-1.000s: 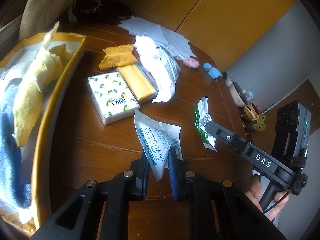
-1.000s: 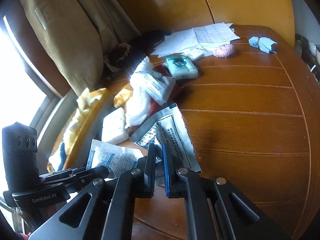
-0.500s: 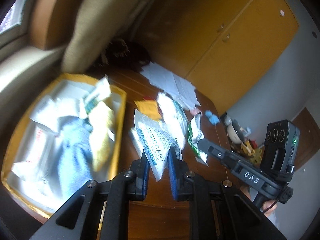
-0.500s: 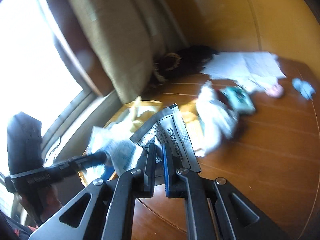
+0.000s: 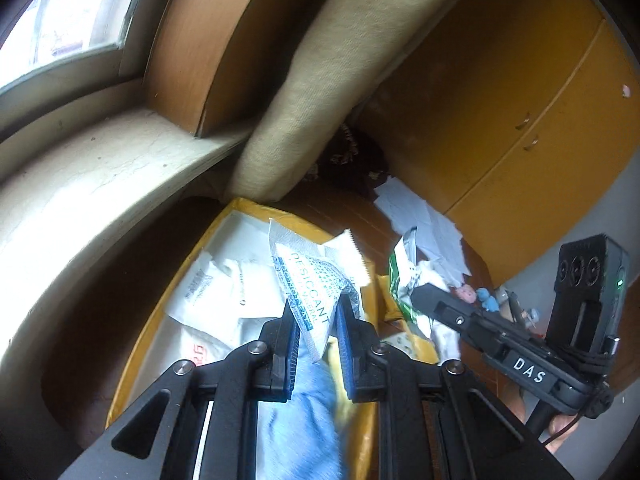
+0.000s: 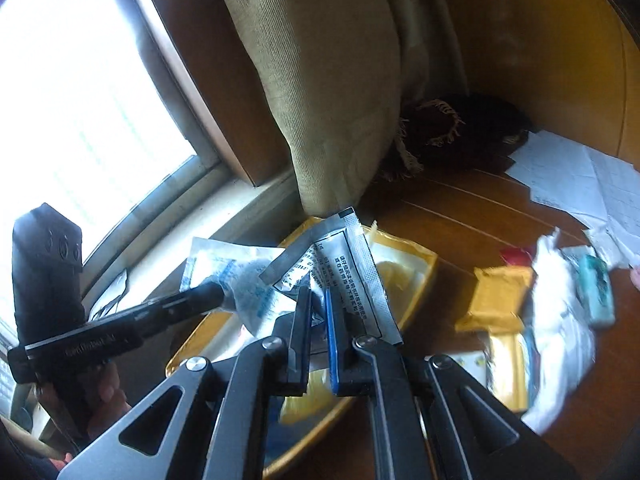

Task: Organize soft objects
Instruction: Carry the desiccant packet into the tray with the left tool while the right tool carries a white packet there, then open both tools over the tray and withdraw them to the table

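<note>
Left tool (image 5: 316, 332): pressed on the lower corner of a white desiccant sachet (image 5: 316, 280), blue print, crinkled paper-like skin w/ serrated top edge. Sachet hangs above the yellow tray (image 5: 248, 210), not resting in it.

Right tool (image 6: 318, 312): nearly closed, pinching a flat silver foil packet (image 6: 344, 264) by its bottom edge; black printed text, sealed margins. Packet stands upright over the tray's near rim (image 6: 420, 276).

Handling, my judgement: both items light. Sachet looks pillowy w/ loose fill, so it will sag and swing from a corner hold; grip on the sealed seam is sounder than on the belly. Foil packet is thin, semi-stiff, slick-faced; it could slide out of a shallow pinch, so hold should sit well in from the edge. Neither seems fragile, though the sachet's skin could tear if snagged.

Tray contents: white plastic bags (image 5: 224, 292), blue fabric (image 5: 304, 412), something yellow and soft beneath; all limp, crumpled. Room remains at the tray's far end.

Still on the desk (image 6: 460, 216): orange-brown packet (image 6: 496, 296), white crumpled bag (image 6: 560, 320), teal pack (image 6: 598, 292), loose papers (image 6: 580, 176). A green-white wrapper (image 5: 404, 276) shows by the right tool in the left view; I cannot tell whether it is gripped.

Tan cushion (image 6: 328, 80) leans at the tray's far end.
</note>
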A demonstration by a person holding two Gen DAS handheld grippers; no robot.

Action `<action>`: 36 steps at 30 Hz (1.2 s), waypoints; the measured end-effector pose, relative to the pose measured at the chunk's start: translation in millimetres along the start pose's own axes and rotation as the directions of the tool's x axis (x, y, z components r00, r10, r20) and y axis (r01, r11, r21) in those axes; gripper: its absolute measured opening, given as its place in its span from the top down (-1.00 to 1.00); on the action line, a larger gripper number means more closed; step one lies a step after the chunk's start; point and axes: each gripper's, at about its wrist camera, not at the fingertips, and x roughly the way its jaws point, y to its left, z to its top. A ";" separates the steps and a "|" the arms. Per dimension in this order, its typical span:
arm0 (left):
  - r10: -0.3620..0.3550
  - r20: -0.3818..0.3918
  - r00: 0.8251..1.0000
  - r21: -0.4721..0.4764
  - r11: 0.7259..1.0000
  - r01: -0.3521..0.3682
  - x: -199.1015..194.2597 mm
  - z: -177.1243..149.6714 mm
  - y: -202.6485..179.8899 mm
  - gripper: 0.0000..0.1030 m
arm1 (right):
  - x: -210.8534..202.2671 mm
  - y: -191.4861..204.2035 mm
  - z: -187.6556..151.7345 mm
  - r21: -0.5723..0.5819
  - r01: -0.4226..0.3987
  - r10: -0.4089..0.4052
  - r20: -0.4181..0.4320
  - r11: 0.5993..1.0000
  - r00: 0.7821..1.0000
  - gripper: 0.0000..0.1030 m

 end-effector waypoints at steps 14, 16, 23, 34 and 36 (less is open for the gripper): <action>0.074 -0.106 0.992 -0.031 0.996 -0.078 64.8 20.4 43.3 0.68 | 104.6 12.3 39.4 -0.078 0.032 -0.042 -0.132 0.996 0.990 0.87; 0.079 -0.117 0.990 -0.032 0.996 -0.084 68.6 18.9 46.8 0.68 | 114.0 13.0 39.3 -0.090 0.043 -0.056 -0.150 0.995 0.987 0.87; 0.128 -0.120 0.985 0.005 0.992 -0.128 73.1 16.1 45.3 0.68 | 137.8 12.1 32.7 -0.096 0.053 -0.072 -0.208 0.994 0.975 0.84; 0.239 -0.059 0.969 0.074 0.969 -0.235 52.3 2.3 32.5 -0.07 | 107.4 -1.3 27.6 -0.005 0.028 -0.028 -0.147 1.000 0.989 0.07; 0.259 -0.047 0.965 0.098 0.962 -0.253 43.0 -3.6 25.8 -0.08 | 89.9 -3.5 21.9 0.016 0.022 -0.020 -0.130 1.000 0.991 0.06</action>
